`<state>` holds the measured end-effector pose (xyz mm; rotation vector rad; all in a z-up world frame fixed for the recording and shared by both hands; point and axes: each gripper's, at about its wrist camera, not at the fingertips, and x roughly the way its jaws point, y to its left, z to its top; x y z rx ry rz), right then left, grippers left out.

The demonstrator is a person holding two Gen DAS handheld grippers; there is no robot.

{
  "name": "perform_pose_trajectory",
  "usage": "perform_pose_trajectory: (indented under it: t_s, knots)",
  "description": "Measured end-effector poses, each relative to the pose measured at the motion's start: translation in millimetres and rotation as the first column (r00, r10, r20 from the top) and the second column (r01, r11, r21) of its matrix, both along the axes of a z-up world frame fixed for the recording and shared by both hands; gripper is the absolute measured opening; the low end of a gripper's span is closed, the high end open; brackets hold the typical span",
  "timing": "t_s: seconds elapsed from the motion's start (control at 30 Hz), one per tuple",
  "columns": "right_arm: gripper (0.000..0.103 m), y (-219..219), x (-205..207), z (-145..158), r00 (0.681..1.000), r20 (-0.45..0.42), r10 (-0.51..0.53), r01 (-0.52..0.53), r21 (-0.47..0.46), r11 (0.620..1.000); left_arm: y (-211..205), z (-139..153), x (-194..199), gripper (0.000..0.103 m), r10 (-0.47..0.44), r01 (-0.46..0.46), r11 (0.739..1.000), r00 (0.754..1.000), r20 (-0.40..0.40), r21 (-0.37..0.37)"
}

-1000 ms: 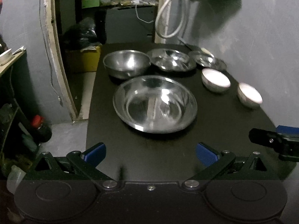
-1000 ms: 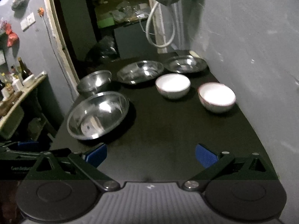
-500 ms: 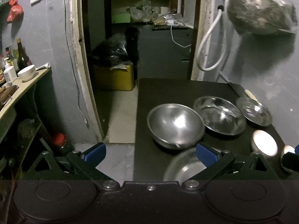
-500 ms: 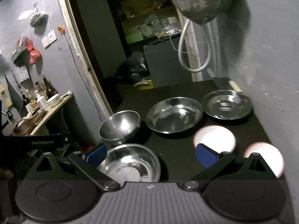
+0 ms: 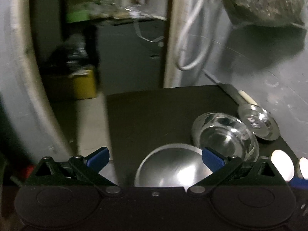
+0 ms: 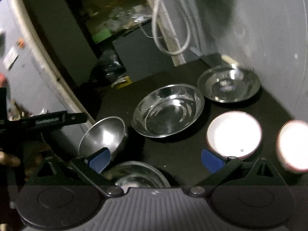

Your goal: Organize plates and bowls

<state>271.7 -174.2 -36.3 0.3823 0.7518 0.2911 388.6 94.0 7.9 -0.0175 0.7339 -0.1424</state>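
Several dishes stand on a black table (image 5: 154, 115). In the left wrist view a deep steel bowl (image 5: 173, 167) sits low between the fingers of my open left gripper (image 5: 155, 157), which holds nothing. Beyond it are a wide shallow steel bowl (image 5: 225, 136) and a small steel plate (image 5: 258, 122). In the right wrist view my right gripper (image 6: 156, 159) is open and empty above a large steel bowl (image 6: 138, 173). Ahead of it lie the deep bowl (image 6: 104, 134), the shallow bowl (image 6: 167, 109), the steel plate (image 6: 229, 84) and two white bowls (image 6: 233, 134) (image 6: 294, 144).
A grey wall (image 6: 279, 38) runs along the table's right side, with a white hose loop (image 5: 190, 38) and a hanging bag (image 5: 263, 2). A doorway (image 5: 77, 48) with a yellow box (image 5: 77, 85) opens beyond the table's left edge. A person's hand (image 6: 7, 159) shows at far left.
Both grippers have moved forward along the table and stayed open. The large steel bowl has dropped out of the left view; the deep bowl now sits between the left fingers.
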Motion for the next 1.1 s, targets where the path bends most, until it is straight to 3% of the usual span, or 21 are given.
perform_pose_trajectory:
  t_s: [0.13,0.27,0.5,0.67,0.87,0.93,1.1]
  knots:
    - [0.103,-2.9,25.4,-19.2,0.996,-0.037,-0.077,0.08,0.1,0.992,-16.2,-14.6,58.0,0.102,-0.114,0.111,0.992,0.992,-0.054,-0.057]
    - [0.098,-5.6,48.1,-39.3,0.984,-0.081,-0.159,0.17,0.158,0.973,-33.5,-32.1,103.1,0.102,-0.164,0.153,0.984,0.978,-0.131,-0.094]
    - [0.09,6.7,63.7,-43.3,0.977,-0.075,-0.199,0.207,0.133,0.969,-51.7,-64.0,138.0,0.094,-0.193,0.181,0.981,0.947,-0.257,-0.071]
    - [0.084,16.4,71.1,-40.8,0.978,-0.073,-0.197,0.203,0.084,0.976,-57.4,-71.1,138.7,0.08,-0.224,0.213,0.975,0.934,-0.278,-0.07]
    - [0.08,28.9,81.8,-36.6,0.974,-0.088,-0.211,0.207,-0.054,0.977,-61.1,-69.6,142.6,0.063,-0.241,0.229,0.97,0.931,-0.273,-0.076]
    - [0.075,29.2,85.5,-36.2,0.972,-0.091,-0.217,0.21,-0.075,0.975,-63.6,-69.4,144.5,0.05,-0.246,0.236,0.969,0.931,-0.271,-0.068]
    - [0.063,27.1,94.7,-39.4,0.967,-0.098,-0.234,0.222,-0.12,0.968,-69.5,-69.2,147.9,0.036,-0.267,0.26,0.964,0.925,-0.272,-0.062]
